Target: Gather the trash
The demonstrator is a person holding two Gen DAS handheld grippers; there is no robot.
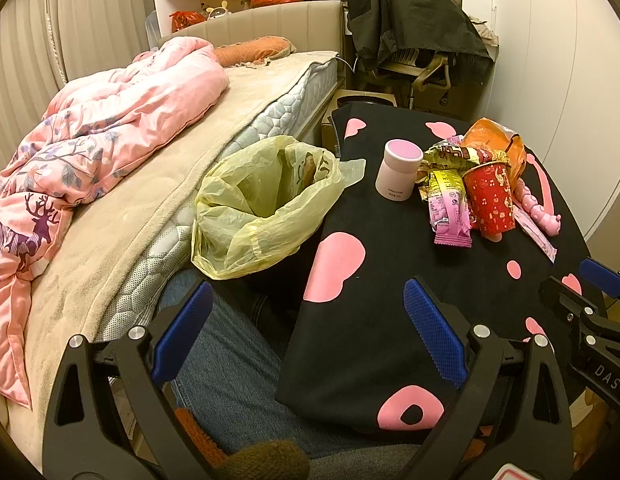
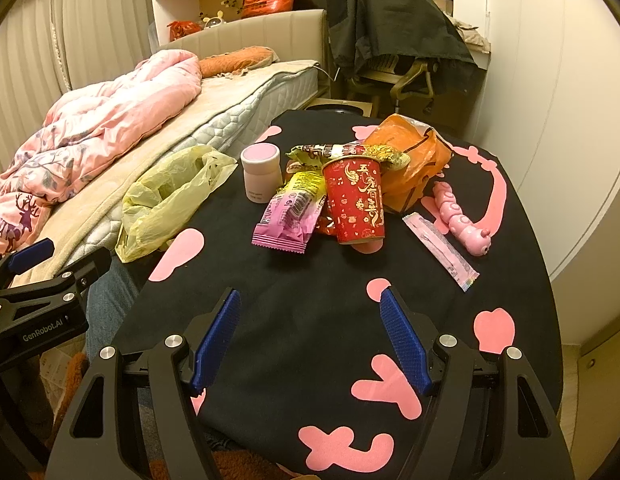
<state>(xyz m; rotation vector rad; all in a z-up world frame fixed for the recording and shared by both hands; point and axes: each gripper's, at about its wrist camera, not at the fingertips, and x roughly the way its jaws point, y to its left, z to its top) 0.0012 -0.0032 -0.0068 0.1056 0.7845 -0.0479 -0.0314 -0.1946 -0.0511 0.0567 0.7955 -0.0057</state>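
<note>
The open mouth of the yellow trash bag (image 1: pixel 265 204) is seen only from the left wrist view, at about 11 o'clock of the left gripper (image 1: pixel 310 332), wedged between the bed (image 1: pixel 157 184) and the counter (image 1: pixel 362 320); from the right wrist view the same bag is shown side-on at 10 o'clock, its inside hidden. A knee in blue jeans (image 1: pixel 229 368) is seen beneath the left fingers, which are spread wide with nothing between them. The right gripper (image 2: pixel 310 344) is likewise held wide open and empty above the black cloth with pink shapes. The trash is heaped at 12 o'clock of it: a red paper cup (image 2: pixel 356 200) with gold characters, a pink and yellow snack wrapper (image 2: pixel 287 216), a crumpled gold wrapper (image 2: pixel 342 151) and an orange plastic bag (image 2: pixel 410 160) — the bag partly hidden behind the cup. A white jar with a pink lid (image 2: pixel 261 174) stands just beside the heap at 11 o'clock; its small label cannot be read. A pink caterpillar toy (image 2: pixel 462 216) and a thin pink sachet (image 2: pixel 440 252) lie at 1 o'clock, much clearer here than in the left view. "GenRobot.AI" is read on the left gripper's body in the right view — "DAS" on the right gripper's, cut off, in the left view.
</note>
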